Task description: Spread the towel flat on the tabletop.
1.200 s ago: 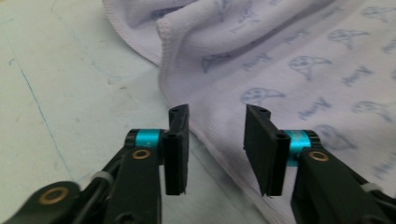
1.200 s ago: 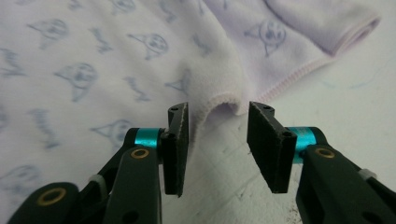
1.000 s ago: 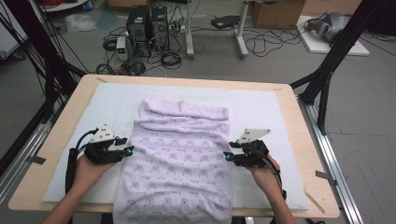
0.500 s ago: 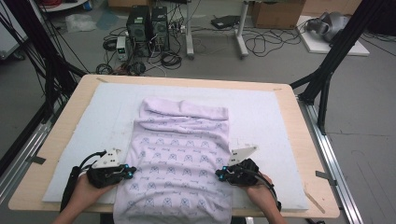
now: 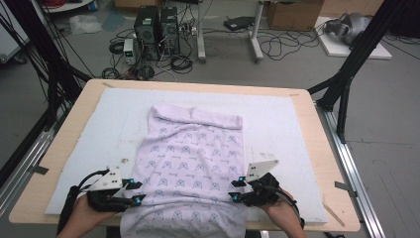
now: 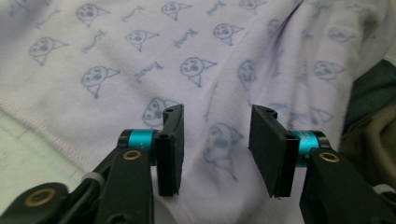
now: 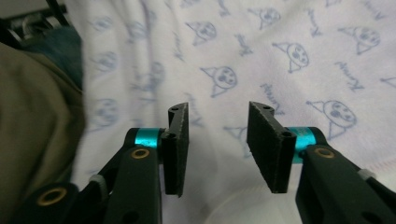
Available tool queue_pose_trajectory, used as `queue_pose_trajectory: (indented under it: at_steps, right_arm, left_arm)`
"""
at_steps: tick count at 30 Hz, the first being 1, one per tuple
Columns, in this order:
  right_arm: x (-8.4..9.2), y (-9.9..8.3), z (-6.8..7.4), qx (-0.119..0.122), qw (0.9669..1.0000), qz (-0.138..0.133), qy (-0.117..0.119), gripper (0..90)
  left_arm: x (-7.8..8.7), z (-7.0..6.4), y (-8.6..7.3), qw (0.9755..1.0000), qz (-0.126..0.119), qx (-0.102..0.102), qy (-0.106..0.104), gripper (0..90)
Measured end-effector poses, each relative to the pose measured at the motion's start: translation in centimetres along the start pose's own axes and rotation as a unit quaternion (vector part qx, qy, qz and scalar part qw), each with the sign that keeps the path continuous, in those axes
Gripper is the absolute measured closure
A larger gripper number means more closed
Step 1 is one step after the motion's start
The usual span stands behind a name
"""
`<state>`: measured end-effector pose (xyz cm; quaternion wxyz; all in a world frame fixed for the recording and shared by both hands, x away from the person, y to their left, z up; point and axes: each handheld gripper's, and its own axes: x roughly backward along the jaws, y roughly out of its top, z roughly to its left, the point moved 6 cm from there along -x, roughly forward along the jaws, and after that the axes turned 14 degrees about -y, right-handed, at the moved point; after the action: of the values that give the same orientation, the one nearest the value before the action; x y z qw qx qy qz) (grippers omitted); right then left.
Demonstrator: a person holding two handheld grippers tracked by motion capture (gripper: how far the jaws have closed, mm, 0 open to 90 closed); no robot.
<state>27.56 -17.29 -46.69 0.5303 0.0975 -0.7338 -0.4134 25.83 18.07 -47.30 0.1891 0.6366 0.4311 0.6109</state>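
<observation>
Cables, computer towers and black frame legs are crowding the floor behind a wooden bench [image 5: 322, 148] covered by a pale foam mat [image 5: 89, 144]. A lilac cloth [image 5: 198, 163] printed with small cartoon faces is lying lengthwise down the middle of the mat, its far end folded back on itself and its near end hanging over the bench edge toward the person.

The left gripper [image 5: 135, 191] is sitting at the cloth's left edge near the bench front, and the right gripper [image 5: 234, 190] is sitting at the right edge opposite it. Both pairs of fingers have just been opening after a squeeze, and they are now standing apart with printed fabric showing in the gap, pads not pressing on it. In the left gripper view [image 6: 215, 149] the stitched hem is running away to the left of the fingers; in the right gripper view [image 7: 217, 148] the hem is showing at the lower right.

Judging from this, the hands are likely lining up to pinch the two side edges for a fold. The risk is uneven hold: if one side catches only the top layer or misses the hem, the cloth could skew or bunch. The overhanging end may also be dragging the cloth toward the person once lifted.
</observation>
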Motion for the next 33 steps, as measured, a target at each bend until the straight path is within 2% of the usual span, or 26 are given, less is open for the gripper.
queue_pose_trajectory:
  at_steps: [2,3,5,7,10,12,13,14,16,17,18,20,22,23,24,25,26,28,29,30,32,33]
  right_arm:
    - [-1.5,-0.4,-0.1,0.009,0.9997,0.022,0.001,60.5]
    - [-1.8,-0.4,0.0,0.009,0.9998,0.017,0.007,66.7]
    - [-1.7,-0.4,0.4,0.001,0.9995,0.012,0.030,82.6]
    - [-1.4,-0.6,1.0,0.023,0.9994,0.007,0.023,86.6]
    - [-0.4,-0.8,2.0,0.030,0.9985,0.009,0.045,87.2]
    - [0.5,-0.9,3.2,0.033,0.9966,0.001,0.076,86.8]
    - [0.9,-0.8,3.6,0.036,0.9961,-0.003,0.080,85.4]
    - [1.2,-0.7,3.6,0.039,0.9965,-0.007,0.073,80.3]
    - [1.3,-0.4,2.9,0.028,0.9983,-0.012,0.049,68.0]
    - [1.2,-0.2,2.4,0.018,0.9989,-0.010,0.043,65.5]
    - [1.0,-0.1,2.0,0.010,0.9989,-0.009,0.044,64.4]
    - [0.3,-0.1,1.5,0.016,0.9993,0.000,0.033,62.9]
    - [-0.6,-0.4,1.5,0.023,0.9990,0.015,0.035,64.5]
    - [-1.0,-0.6,1.6,0.026,0.9988,0.021,0.034,67.4]
    - [-1.3,-0.8,1.6,0.031,0.9988,0.022,0.030,71.7]
    - [-1.3,-0.8,1.6,0.028,0.9991,0.016,0.028,76.8]
    - [-1.2,-0.8,1.6,0.028,0.9988,0.016,0.036,87.1]
    - [-1.0,-0.9,2.0,0.038,0.9977,0.021,0.052,87.3]
    - [-0.7,-0.9,2.3,0.043,0.9966,0.018,0.068,87.5]
    - [-0.3,-0.8,2.6,0.045,0.9959,0.010,0.078,87.4]
    - [0.3,-0.5,2.4,0.036,0.9970,-0.004,0.069,82.8]
    - [0.4,-0.4,2.0,0.029,0.9975,-0.006,0.064,77.7]
  left_arm:
    - [-0.8,0.0,-0.4,0.9997,0.016,-0.002,-0.020,74.4]
    - [-0.9,-0.1,-0.6,0.9997,0.012,-0.009,-0.018,82.3]
    - [-0.7,-0.4,-0.7,0.9997,0.011,-0.006,-0.022,85.9]
    - [-0.2,-0.9,-0.9,0.9995,0.011,-0.009,-0.028,86.6]
    - [0.5,-2.5,-1.2,0.9987,0.010,-0.015,-0.048,86.6]
    - [1.0,-3.7,-1.1,0.9974,0.004,-0.025,-0.067,85.1]
    - [1.2,-4.0,-1.0,0.9971,0.001,-0.028,-0.071,81.7]
    - [1.3,-3.9,-0.7,0.9977,0.000,-0.026,-0.062,74.0]
    - [1.3,-3.2,-0.1,0.9987,-0.009,-0.018,-0.047,58.2]
    - [1.3,-2.8,0.1,0.9989,-0.013,-0.018,-0.042,56.1]
    - [1.1,-2.3,0.3,0.9991,-0.014,-0.017,-0.036,55.8]
    - [0.5,-1.6,0.3,0.9993,-0.007,-0.012,-0.036,56.4]
    - [-0.5,-1.4,-0.1,0.9990,0.014,-0.012,-0.042,64.8]
    - [-1.0,-1.4,-0.5,0.9983,0.026,-0.012,-0.050,70.8]
    - [-1.1,-1.6,-0.6,0.9980,0.016,-0.015,-0.060,78.5]
    - [-1.1,-1.6,-0.7,0.9981,0.015,-0.016,-0.058,84.2]
    - [-0.9,-1.9,-0.7,0.9976,0.016,-0.015,-0.066,85.9]
    - [-0.5,-2.7,-1.0,0.9957,0.020,-0.018,-0.088,86.6]
    - [-0.2,-3.2,-1.1,0.9945,0.022,-0.021,-0.100,86.9]
    - [0.1,-3.6,-1.1,0.9942,0.025,-0.028,-0.101,86.7]
    - [0.7,-3.3,-0.8,0.9955,0.016,-0.031,-0.089,81.3]
    - [0.9,-2.6,-0.5,0.9974,0.005,-0.022,-0.068,74.2]
